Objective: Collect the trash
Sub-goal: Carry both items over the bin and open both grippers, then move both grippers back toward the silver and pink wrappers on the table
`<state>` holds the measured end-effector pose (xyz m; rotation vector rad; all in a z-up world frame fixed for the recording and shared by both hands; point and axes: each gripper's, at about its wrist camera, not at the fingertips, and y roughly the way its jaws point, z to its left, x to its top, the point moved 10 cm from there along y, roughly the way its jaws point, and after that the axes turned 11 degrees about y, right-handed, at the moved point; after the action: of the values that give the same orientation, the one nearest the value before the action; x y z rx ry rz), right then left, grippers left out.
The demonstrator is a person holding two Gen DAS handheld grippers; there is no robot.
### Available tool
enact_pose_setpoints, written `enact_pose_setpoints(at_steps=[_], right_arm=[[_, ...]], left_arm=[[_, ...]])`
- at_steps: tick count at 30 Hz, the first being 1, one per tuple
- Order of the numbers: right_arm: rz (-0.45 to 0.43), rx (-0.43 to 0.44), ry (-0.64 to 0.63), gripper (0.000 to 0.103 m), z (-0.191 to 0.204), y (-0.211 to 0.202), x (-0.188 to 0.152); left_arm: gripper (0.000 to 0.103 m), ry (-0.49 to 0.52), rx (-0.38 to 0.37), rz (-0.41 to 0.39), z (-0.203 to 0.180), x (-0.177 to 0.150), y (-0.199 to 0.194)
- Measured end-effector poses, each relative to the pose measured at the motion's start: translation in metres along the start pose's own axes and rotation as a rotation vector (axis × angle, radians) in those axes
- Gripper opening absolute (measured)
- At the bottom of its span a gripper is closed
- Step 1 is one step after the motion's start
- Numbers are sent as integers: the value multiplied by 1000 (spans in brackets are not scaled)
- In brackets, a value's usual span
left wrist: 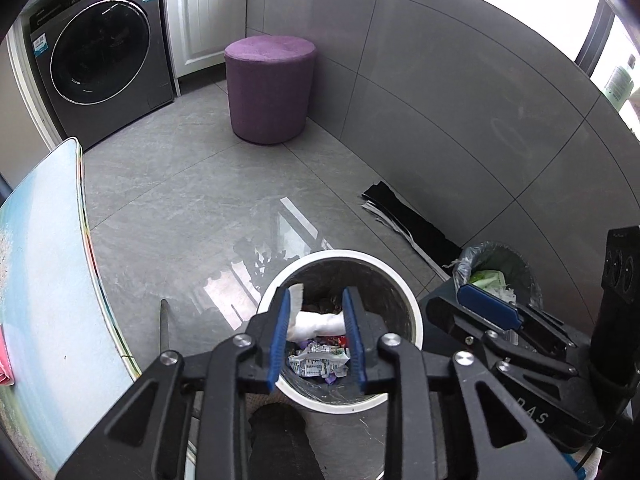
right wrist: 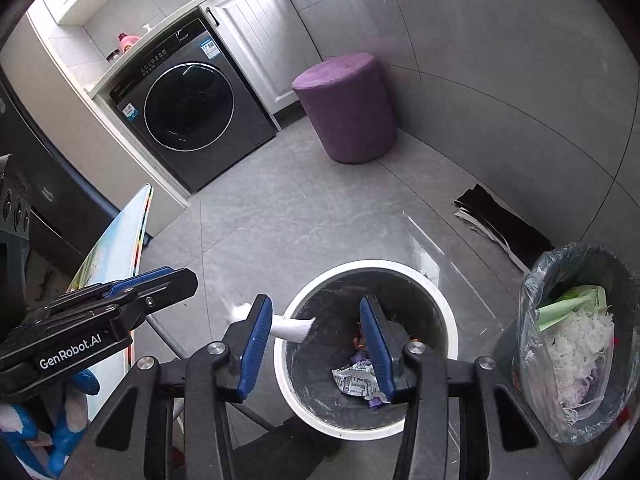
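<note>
A white-rimmed round bin (left wrist: 400,280) (right wrist: 442,304) stands on the floor right below both grippers. In it lie a crumpled printed wrapper (left wrist: 320,364) (right wrist: 356,384) and other scraps. A crumpled white tissue (left wrist: 316,324) (right wrist: 294,328) hangs over the bin's left rim. In the left wrist view it shows between the pads of my left gripper (left wrist: 316,296). In the right wrist view it is clear of that gripper (right wrist: 160,280), just past its tips. My right gripper (right wrist: 316,308) (left wrist: 488,306) stands open over the bin with nothing held.
A second bin with a plastic liner (left wrist: 466,264) (right wrist: 536,280), holding green packaging and white shreds, stands to the right. A purple stool (left wrist: 270,88) (right wrist: 348,108), a washing machine (left wrist: 100,52), a table edge (left wrist: 40,260) at left and black sheets (left wrist: 408,224) by the wall.
</note>
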<state>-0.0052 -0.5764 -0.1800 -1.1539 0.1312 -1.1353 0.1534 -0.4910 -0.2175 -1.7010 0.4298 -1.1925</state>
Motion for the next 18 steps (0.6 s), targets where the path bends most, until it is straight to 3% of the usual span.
enact_pose_setpoints(at_steps=[4,8,14,18], right_arm=[[-18,2,-9,44,5,-16,-2],[-29,18,-40,44,21,-30,-7],[-44,73,-134,48,73,-50,-24],[-45,128,-209,54,115,-61,-44]], left_arm=[[26,-14,-24,-21,-3,-4,-12],[26,-21,-2,-73,2,-7,-37],[26,-69,119,-184,36,-27,-98],[26,-89,237,-253,64,-54,-148]])
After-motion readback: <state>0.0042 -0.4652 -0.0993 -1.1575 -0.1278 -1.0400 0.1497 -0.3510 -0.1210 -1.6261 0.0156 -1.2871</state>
